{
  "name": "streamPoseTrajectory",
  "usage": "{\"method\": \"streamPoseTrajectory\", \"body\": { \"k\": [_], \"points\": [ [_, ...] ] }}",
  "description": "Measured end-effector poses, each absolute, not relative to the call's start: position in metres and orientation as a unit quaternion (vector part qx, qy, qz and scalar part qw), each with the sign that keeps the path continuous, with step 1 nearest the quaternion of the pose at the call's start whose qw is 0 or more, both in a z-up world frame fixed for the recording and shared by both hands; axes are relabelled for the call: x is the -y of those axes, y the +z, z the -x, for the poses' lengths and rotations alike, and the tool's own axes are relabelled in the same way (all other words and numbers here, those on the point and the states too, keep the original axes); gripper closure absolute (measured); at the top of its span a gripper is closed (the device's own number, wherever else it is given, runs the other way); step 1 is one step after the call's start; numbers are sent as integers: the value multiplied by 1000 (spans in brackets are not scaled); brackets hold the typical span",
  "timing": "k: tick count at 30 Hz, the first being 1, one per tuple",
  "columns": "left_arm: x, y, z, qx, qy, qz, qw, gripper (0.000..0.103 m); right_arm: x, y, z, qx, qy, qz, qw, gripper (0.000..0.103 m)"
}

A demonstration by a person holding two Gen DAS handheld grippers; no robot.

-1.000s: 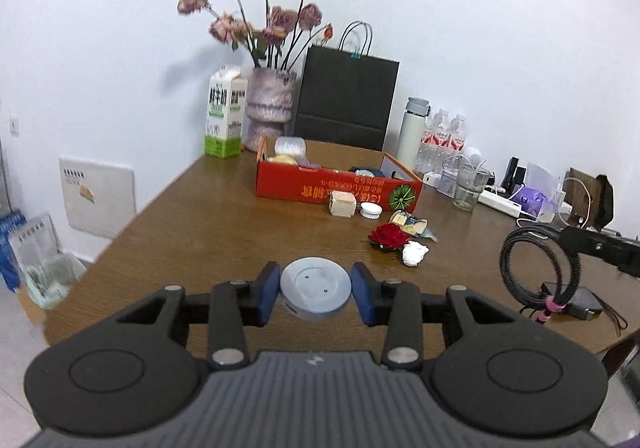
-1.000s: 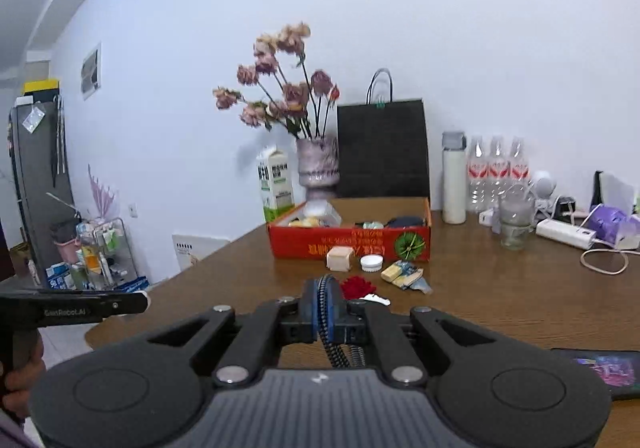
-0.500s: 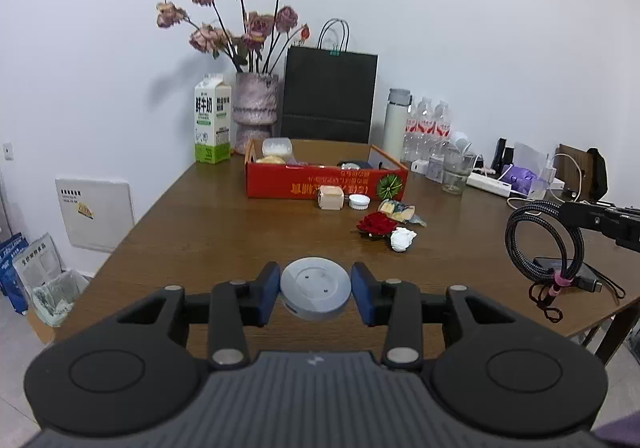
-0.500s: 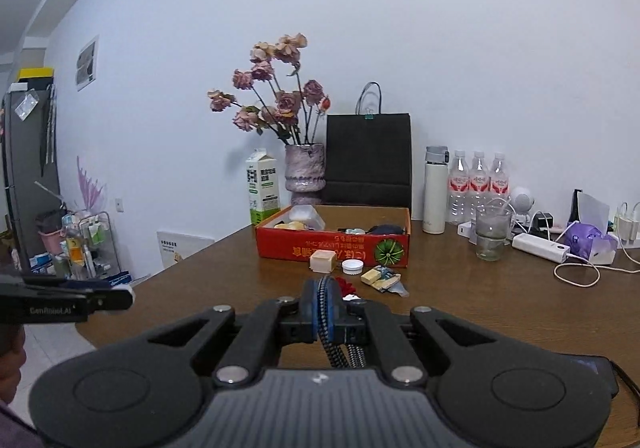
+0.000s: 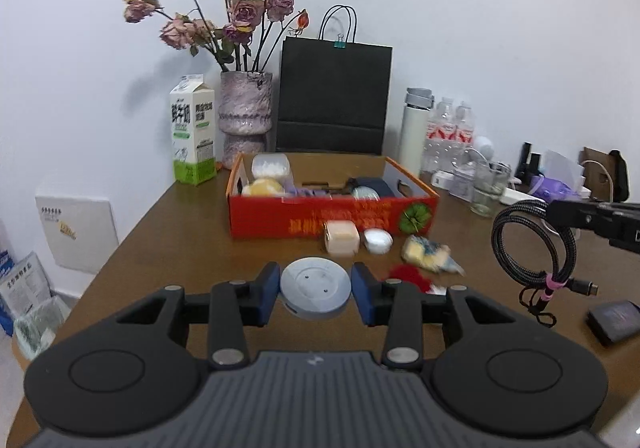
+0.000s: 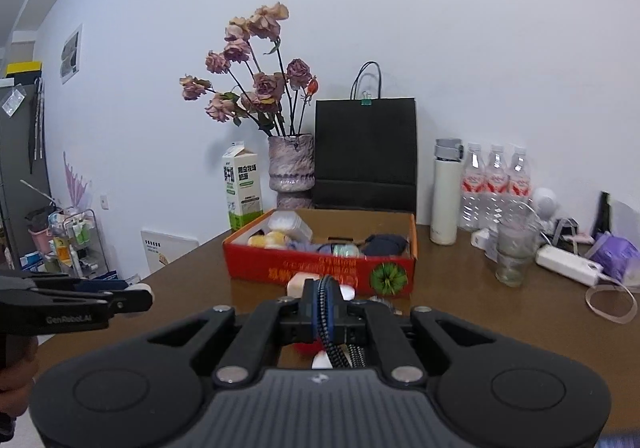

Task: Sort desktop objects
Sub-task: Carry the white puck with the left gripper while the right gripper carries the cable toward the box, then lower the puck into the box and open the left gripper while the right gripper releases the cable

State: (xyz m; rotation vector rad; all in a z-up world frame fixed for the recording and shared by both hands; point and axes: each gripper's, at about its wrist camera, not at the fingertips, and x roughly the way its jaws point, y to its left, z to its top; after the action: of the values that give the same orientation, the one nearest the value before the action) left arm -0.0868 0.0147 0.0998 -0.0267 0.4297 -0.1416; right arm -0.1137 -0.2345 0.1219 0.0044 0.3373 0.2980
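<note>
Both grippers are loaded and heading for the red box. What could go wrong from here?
1. The coiled black braided cable hangs loose below the right gripper; its dangling plug end could snag the clear drinking glass.
2. The round grey puck is pinched only at its edges by the left gripper and may slip.
3. The red cardboard box already looks crowded, so dropped items could land on the clutter.

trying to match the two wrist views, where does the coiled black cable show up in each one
Left wrist view: the coiled black cable hangs at the right edge, pinched by the right gripper, above the table.
Right wrist view: only a short braided stretch of it shows, at bottom centre, clamped between that gripper's closed fingers.
Shared landmark: the red box, just left of centre in both.
</note>
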Motion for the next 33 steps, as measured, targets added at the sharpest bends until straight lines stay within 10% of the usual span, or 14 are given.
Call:
{"method": "streamPoseTrajectory", "body": {
  "k": [27,33],
  "points": [
    [12,60,-331,-337,-29,-3,941,63,166,76,-333,-366,156,-60,915,90],
    [-11,75,-327,-337,-28,17,941,16,186,69,-339,-399,137,-125,898,49]
  ]
}}
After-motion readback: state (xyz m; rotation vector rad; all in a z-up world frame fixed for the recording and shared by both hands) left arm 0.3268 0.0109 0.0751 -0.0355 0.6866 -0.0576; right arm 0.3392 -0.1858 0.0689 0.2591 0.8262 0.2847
